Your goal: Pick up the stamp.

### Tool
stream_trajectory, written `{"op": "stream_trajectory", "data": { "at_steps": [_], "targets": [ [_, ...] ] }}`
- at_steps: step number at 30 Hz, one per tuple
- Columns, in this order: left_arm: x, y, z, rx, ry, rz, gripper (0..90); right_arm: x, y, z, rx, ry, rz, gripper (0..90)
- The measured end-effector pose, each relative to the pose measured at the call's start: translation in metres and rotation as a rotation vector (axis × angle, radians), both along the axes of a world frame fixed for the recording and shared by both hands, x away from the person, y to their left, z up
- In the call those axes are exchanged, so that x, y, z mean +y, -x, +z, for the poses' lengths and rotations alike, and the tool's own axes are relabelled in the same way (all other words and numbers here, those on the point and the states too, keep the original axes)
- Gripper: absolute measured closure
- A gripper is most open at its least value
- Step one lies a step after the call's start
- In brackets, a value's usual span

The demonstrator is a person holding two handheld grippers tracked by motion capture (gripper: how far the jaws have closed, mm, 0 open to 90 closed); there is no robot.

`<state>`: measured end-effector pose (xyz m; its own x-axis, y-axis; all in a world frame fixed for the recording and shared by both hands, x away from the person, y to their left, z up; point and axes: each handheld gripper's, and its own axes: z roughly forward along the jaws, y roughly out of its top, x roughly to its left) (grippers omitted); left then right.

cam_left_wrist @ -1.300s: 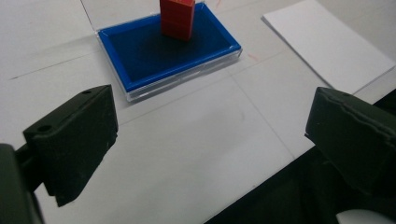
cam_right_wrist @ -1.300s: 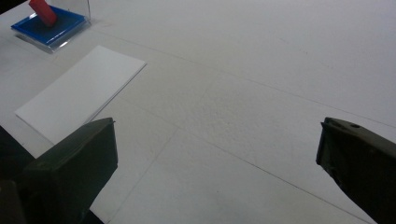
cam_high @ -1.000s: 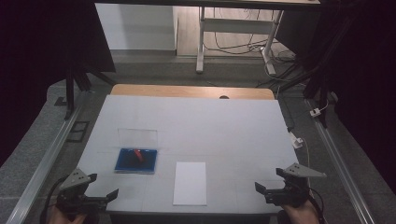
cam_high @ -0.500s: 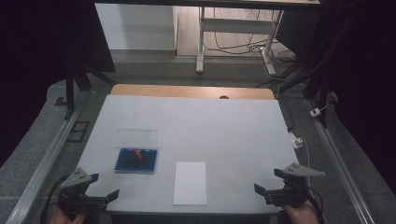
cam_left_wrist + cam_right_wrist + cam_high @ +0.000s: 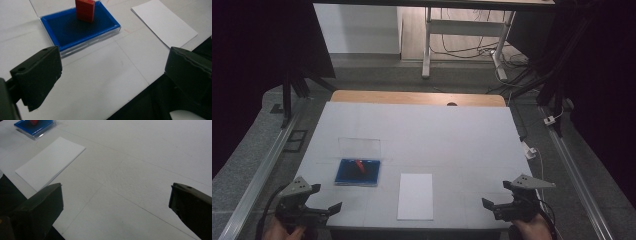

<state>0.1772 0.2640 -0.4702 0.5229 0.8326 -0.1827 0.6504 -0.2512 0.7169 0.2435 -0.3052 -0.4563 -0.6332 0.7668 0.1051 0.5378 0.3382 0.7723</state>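
Both tongs, left [image 5: 319, 210] & right [image 5: 499, 206], wide open, empty, at near bench [image 5: 462, 140] edge; blue tray [image 5: 357, 172] w/ red block [image 5: 85, 10] untouched.

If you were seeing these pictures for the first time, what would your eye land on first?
The blue tray on the left near part of the white table, with a small red block standing in it, is the one spot of colour. Just to its right lies a plain white sheet of paper. At the near edge, the left claw and right claw are both open and hold nothing.
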Motion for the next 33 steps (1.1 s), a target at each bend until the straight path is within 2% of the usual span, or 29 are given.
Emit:
{"op": "stream_trajectory", "data": {
  "at_steps": [2, 5, 10, 13, 24, 29, 32, 33],
  "targets": [
    [-0.002, -0.002, 0.000, -0.013, 0.003, -0.007, 0.6, 0.001, 0.000, 0.000, -0.001, 0.005, 0.004, 0.0],
    [-0.004, -0.006, -0.001, -0.036, -0.014, -0.004, 0.0, 0.001, 0.000, 0.000, 0.001, 0.008, 0.007, 0.0],
    [-0.008, -0.014, 0.000, -0.043, -0.001, -0.006, 0.0, 0.001, -0.001, 0.000, 0.005, 0.007, 0.009, 0.0],
    [-0.010, -0.020, 0.004, -0.054, -0.015, -0.007, 0.0, 0.002, -0.001, -0.001, 0.007, 0.010, 0.010, 0.0],
    [-0.013, -0.046, 0.002, -0.056, -0.062, 0.020, 1.5, 0.002, -0.001, -0.001, 0.017, 0.017, 0.017, 1.1],
    [-0.015, -0.062, 0.000, -0.064, -0.064, -0.002, 0.9, 0.002, -0.001, -0.001, 0.022, 0.021, 0.018, 1.1],
    [-0.017, -0.068, -0.001, -0.064, -0.075, -0.007, 0.6, 0.002, -0.001, -0.001, 0.023, 0.020, 0.024, 1.1],
    [-0.020, -0.076, -0.002, -0.063, -0.090, -0.012, 0.5, 0.002, -0.001, -0.001, 0.023, 0.018, 0.029, 1.1]
  ]
}}
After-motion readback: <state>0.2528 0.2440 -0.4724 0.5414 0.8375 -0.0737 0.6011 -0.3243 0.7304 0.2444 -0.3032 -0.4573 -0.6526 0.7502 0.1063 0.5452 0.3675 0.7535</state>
